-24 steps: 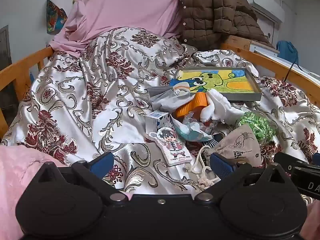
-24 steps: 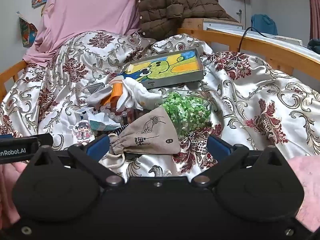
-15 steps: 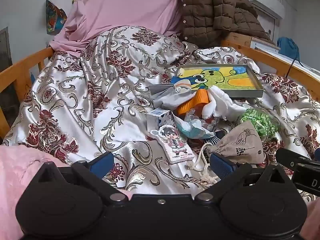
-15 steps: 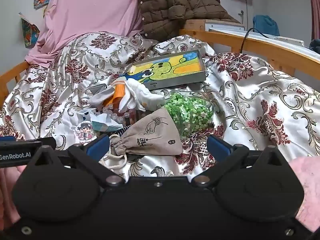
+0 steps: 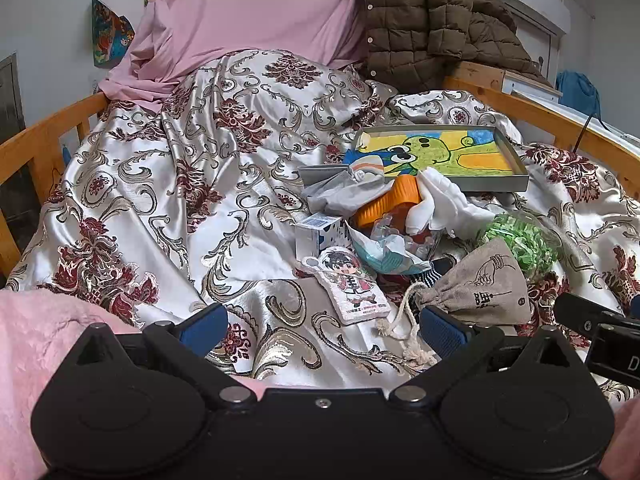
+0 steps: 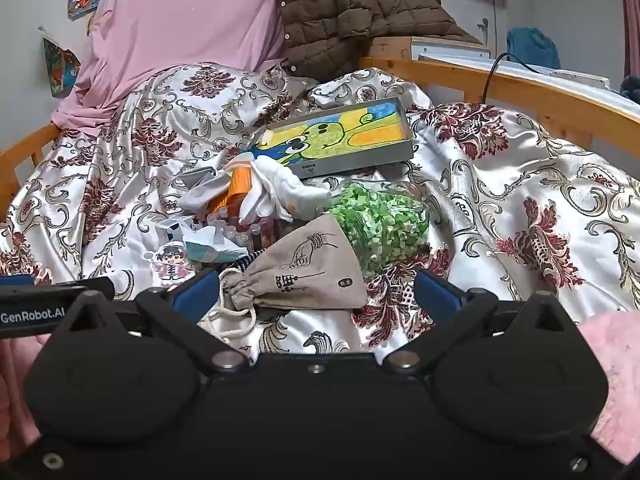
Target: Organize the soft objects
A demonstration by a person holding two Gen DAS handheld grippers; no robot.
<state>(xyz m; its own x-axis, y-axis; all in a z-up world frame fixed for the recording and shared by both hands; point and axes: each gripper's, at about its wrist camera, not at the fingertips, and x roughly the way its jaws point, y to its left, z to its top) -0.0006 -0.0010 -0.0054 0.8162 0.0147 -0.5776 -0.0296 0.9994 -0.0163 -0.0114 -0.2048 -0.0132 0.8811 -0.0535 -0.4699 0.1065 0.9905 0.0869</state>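
Both grippers held wide, nothing gripped, above a clutter pile on the quilt point(image 5: 168, 184).

Landmark: pouch point(image 6: 308, 276), a grey drawstring bag lying flat on the quilt. Right gripper point(image 6: 316, 294) is spread either side of the pouch, no contact seen. Left gripper point(image 5: 320, 326) is spread just left of the pouch point(image 5: 476, 292), over bare quilt. Doll tag point(image 5: 350, 286) is seen left of the pouch. Green bag point(image 6: 380, 226) touches the pouch behind it. White glove point(image 6: 276, 190) and orange piece point(image 6: 238, 184) are piled behind the pouch. Picture tray point(image 6: 340, 138) is set farther behind.
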